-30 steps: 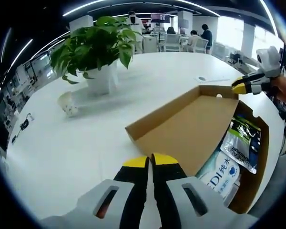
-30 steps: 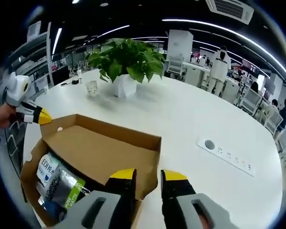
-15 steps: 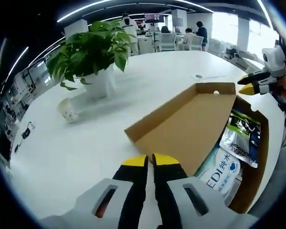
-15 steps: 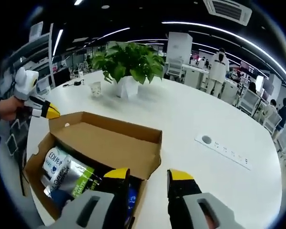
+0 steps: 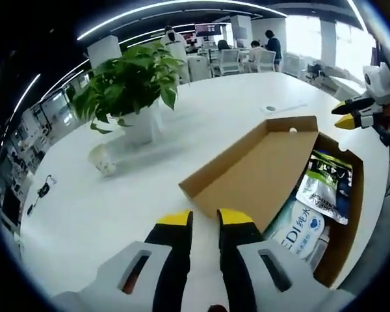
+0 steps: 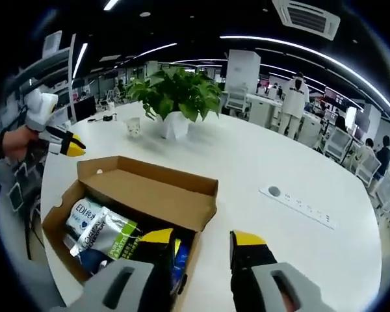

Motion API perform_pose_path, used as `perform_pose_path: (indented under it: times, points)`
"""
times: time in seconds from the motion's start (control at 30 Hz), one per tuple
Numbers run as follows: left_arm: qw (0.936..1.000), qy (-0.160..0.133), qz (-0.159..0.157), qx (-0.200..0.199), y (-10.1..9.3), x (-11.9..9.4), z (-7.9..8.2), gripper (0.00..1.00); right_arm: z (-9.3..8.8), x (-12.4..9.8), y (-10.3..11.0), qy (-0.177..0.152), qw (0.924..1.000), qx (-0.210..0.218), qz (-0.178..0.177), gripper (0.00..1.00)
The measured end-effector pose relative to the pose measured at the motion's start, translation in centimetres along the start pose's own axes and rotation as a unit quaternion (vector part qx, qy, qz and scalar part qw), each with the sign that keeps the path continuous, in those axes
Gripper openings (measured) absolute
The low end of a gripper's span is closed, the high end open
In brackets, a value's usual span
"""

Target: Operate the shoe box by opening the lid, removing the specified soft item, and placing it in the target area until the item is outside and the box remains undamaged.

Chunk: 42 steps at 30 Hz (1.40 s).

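Box: brown cardboard shoe box (image 6: pixel 71 221) on the white round table (image 6: pixel 247 162), near its edge; hinged lid (image 6: pixel 149 195) raised and leaning back toward the plant, plain brown inner face showing in the left gripper view (image 5: pixel 260 172).
Contents: soft silver pouch with green and black print (image 6: pixel 107 235) lying on top, inside the box (also at (image 5: pixel 326 187)); white pouch with blue lettering (image 6: pixel 83 216) beside it, partly under it; something blue at the near end, too hidden to name.
Left gripper: yellow-tipped black jaws (image 5: pixel 203 219) a narrow gap apart, holding nothing, over bare table just beside the lid's corner; seen in the right gripper view (image 6: pixel 68 143) past the box's far end, held in a hand (image 6: pixel 13 144).
Right gripper: yellow-tipped jaws (image 6: pixel 203 237) spread wide, empty, above the box's near end; in the left gripper view (image 5: pixel 356 116) at the far corner of the box.
Surroundings: leafy green plant in a white pot (image 6: pixel 175 97), small white patterned cup (image 6: pixel 134 126) near it, grey socket strip (image 6: pixel 299 207) set in the table well apart from the box; office desks and people behind.
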<state>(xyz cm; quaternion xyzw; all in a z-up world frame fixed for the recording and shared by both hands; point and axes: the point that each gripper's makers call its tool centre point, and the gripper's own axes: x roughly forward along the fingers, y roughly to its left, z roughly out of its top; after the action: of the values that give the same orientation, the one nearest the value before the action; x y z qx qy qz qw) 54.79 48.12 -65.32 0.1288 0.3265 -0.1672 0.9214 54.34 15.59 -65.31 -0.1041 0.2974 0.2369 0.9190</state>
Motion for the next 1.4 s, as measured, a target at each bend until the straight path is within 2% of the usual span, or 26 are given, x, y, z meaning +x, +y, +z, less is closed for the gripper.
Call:
perform_pose_path:
  times: [0.2,0.37,0.7,1.0,1.17,1.4]
  points:
    - [0.9998,-0.016,-0.010,0.001,-1.0,-1.5,0.7,0.19,-0.4,-1.0,0.5,-0.006,0.9999,0.003,0.008,0.36]
    - [0.9992,-0.032,-0.023,0.006,-2.7,-2.9,1.4,0.23,-0.6,-2.0,1.0,-0.013,0.9998,0.001,0.018,0.41]
    - [0.9980,-0.038,-0.048,0.014,-5.3,-3.9,1.3,0.29,-1.7,-3.0,2.2,-0.016,0.9992,0.007,0.037,0.45]
    - [0.9965,-0.024,-0.079,0.012,-7.9,-3.9,0.3,0.32,-3.2,-3.5,3.6,-0.009,0.9988,0.010,0.047,0.44]
    - [0.9945,-0.014,-0.101,0.023,-10.3,-3.7,-0.6,0.35,-4.6,-3.5,4.3,0.002,0.9986,0.007,0.052,0.44]
    - [0.9909,0.002,-0.134,-0.004,-13.6,-3.5,-2.1,0.33,-5.5,-3.8,4.8,0.000,0.9984,0.019,0.053,0.44]
